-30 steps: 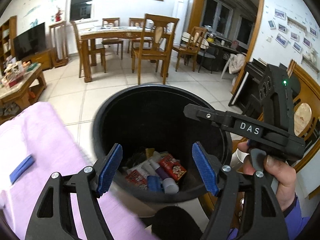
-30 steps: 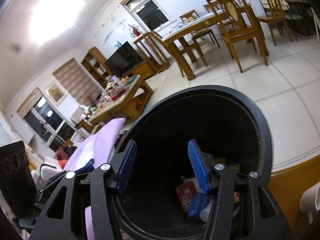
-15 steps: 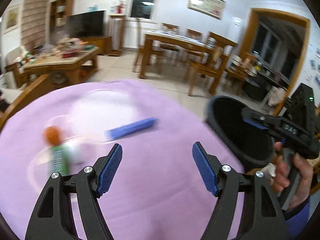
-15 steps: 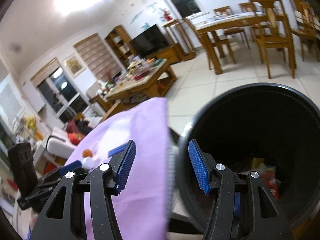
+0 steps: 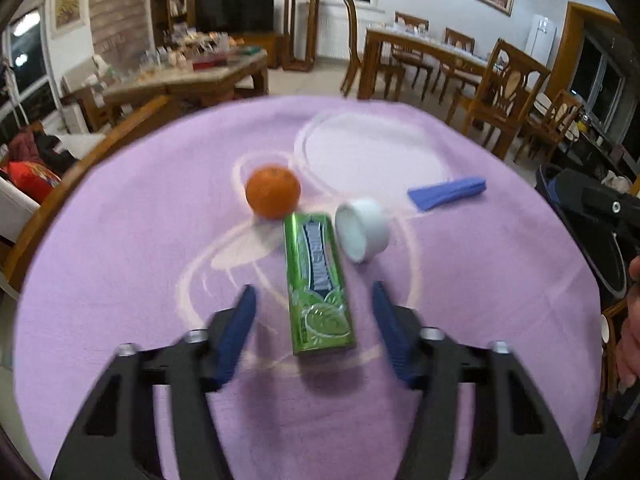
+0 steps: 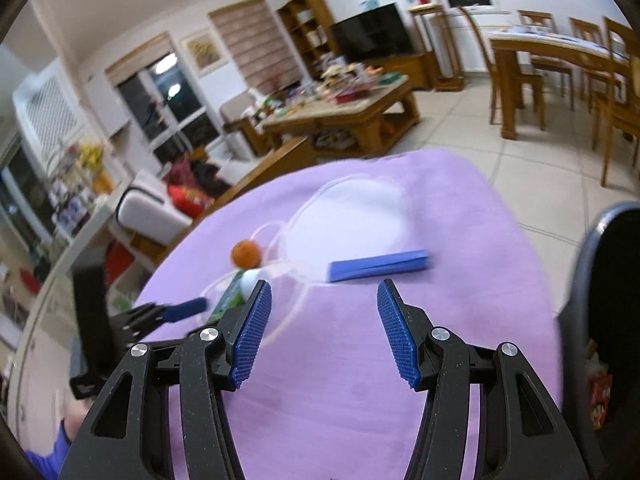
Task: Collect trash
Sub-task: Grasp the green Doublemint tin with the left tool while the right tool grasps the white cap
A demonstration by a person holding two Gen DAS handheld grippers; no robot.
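Observation:
A green mint box (image 5: 318, 280) lies flat on the purple tablecloth (image 5: 120, 280), its near end between the fingers of my open left gripper (image 5: 314, 320). A white cap (image 5: 362, 232) sits just right of it and an orange (image 5: 273, 191) behind it. A blue folded wrapper (image 5: 446, 193) lies further right; in the right wrist view the wrapper (image 6: 378, 266) lies ahead of my open, empty right gripper (image 6: 324, 326). The black trash bin (image 6: 608, 320) stands at the table's right edge, with trash inside.
The left gripper's body (image 6: 120, 312) shows at the left in the right wrist view. A wooden chair back (image 5: 100, 148) borders the table's left side. A coffee table (image 6: 344, 116) and a dining table with chairs (image 5: 432, 68) stand beyond on the tiled floor.
Both grippers swung left from over the bin to the table. The left now hovers with the green box between its open fingers; the right faces the blue wrapper.

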